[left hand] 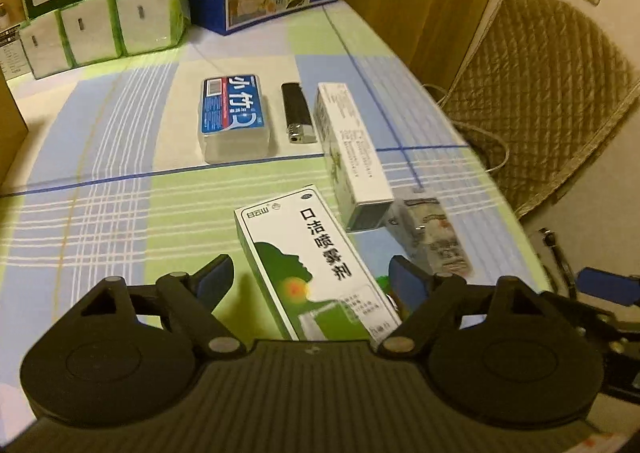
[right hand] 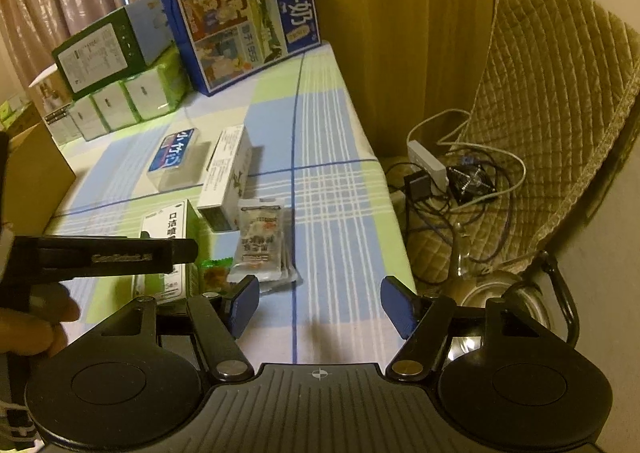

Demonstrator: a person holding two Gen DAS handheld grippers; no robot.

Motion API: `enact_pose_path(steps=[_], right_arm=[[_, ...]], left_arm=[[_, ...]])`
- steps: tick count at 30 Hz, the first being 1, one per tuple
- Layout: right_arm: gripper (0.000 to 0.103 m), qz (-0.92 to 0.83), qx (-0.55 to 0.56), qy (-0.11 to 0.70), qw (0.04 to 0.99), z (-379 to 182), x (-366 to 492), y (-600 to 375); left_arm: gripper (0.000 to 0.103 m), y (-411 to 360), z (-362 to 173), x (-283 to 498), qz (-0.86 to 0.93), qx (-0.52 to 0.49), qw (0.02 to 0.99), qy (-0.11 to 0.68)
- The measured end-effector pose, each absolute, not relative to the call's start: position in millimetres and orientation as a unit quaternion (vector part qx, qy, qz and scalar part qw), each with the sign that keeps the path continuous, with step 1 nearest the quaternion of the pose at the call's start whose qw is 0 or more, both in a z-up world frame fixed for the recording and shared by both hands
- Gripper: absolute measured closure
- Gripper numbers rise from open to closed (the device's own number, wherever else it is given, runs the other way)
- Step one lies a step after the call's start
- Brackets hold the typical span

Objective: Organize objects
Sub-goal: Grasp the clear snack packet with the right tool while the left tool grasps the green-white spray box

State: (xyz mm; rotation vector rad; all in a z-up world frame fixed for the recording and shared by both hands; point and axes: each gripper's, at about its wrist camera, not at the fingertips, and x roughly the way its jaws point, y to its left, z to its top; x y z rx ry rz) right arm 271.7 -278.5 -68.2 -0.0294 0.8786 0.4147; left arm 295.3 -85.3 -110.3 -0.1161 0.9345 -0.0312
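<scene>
While my left claw [left hand: 310, 279] hangs wide open over the checked tablecloth [left hand: 100, 181], the green-and-white spray box [left hand: 316, 265] lies flat between its blue pads, neither pad touching it; its long axis runs from near my palm away and slightly leftward. Beyond it the long white box [left hand: 352, 157] lies with its long axis pointing away toward the wall, its near end just beside the spray box's far corner. To its right a clear sachet pack [left hand: 434, 233] lies flat, blurred. Farther back, the blue-labelled clear case [left hand: 234, 117] and the black lighter [left hand: 298, 117] lie side by side, both lengthwise away from me, close but apart. At the far edge stand the big blue milk carton [right hand: 244, 17], the green box [right hand: 108, 53] atop wrapped tissue packs [right hand: 132, 101]. My right claw [right hand: 318, 309] is spread open and empty above bare cloth near the table's right edge, sachets just ahead-left. A quilted chair [right hand: 552, 113] and tangled cables [right hand: 460, 181] sit off the table.
</scene>
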Motion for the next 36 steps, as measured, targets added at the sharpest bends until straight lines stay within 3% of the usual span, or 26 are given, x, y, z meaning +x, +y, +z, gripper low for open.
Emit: enact_pose_path(steps=[2, 8, 22, 36], right_arm=[[0.037, 0.203, -0.015, 0.424, 0.883, -71.3, 273.9, -275.1], [0.038, 0.222, -0.016, 0.420, 0.880, -79.2, 283.6, -258.5], [0.060, 0.234, -0.067, 0.430, 0.870, -109.5, 325.3, -204.4], [0.069, 0.216, -0.080, 0.438, 0.869, -110.4, 319.3, -202.6]], left_arm=[[0.025, -84.5, -115.3, 299.1, -0.016, -0.050, 0.888, 0.457], [0.051, -65.1, -108.3, 290.0, -0.019, -0.016, 0.890, 0.456], [0.049, -23.4, -107.2, 275.9, -0.029, 0.004, 0.896, 0.444], [0.052, -22.0, -117.6, 292.3, -0.039, 0.011, 0.880, 0.473]])
